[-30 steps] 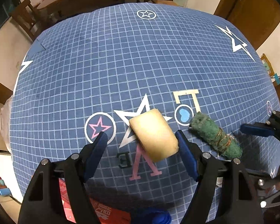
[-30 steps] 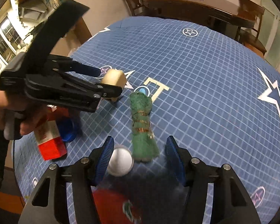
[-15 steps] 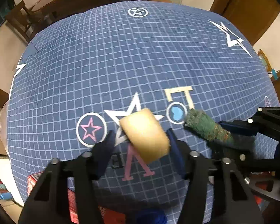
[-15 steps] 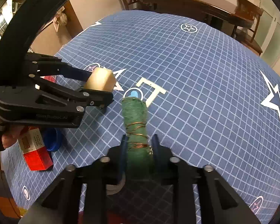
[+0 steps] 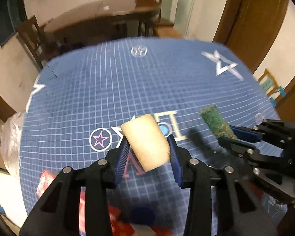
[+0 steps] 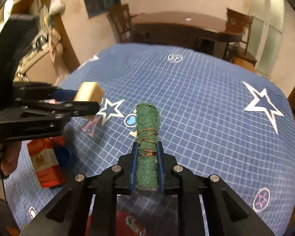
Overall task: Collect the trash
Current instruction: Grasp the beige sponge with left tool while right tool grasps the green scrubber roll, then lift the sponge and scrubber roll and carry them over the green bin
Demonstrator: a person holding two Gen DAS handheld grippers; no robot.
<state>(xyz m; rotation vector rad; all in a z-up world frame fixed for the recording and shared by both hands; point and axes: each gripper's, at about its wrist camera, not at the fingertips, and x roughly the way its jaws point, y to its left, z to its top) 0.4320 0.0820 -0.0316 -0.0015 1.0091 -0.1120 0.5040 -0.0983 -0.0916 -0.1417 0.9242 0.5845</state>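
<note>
Room: dim dining space, dark wooden table (image 6: 186, 24) and chairs at the back, pale walls, wooden door frame on one side.
Surface: round table under a navy cloth (image 5: 108, 90) gridded in white, printed with stars, circles and letters.
Left gripper (image 5: 148, 151): blue pads pinching the pale yellow foam block (image 5: 146, 141), and the jaws are closing further on it as we watch.
Right gripper (image 6: 147, 163): jaws closing too, already clamped on the green scouring-pad roll bound with copper wire (image 6: 148, 147), which stands up along the fingers.
Just changed: a second ago both pieces lay flat on the cloth between spread jaws; now both are gripped and riding above it, the block's shadow falling on the letters below.
Evidence of lift: both views are smeared with motion and show far more of the back wall than before.
Meaning for the task: two pieces of trash picked up at one go, I'd say; the carry comes next, though no bin shows in either view.
Where the trash is: block in the left jaws, roll in the right, side by side and well apart.
Left on the cloth: red and white carton (image 6: 46, 163) with a blue round lid (image 6: 63, 155) just beside it, near the table's front edge.
Person: a hand (image 6: 8, 157) wraps the left gripper's handle.
Risk: the foam block sits skewed in the pads, so it may twist on the way.
</note>
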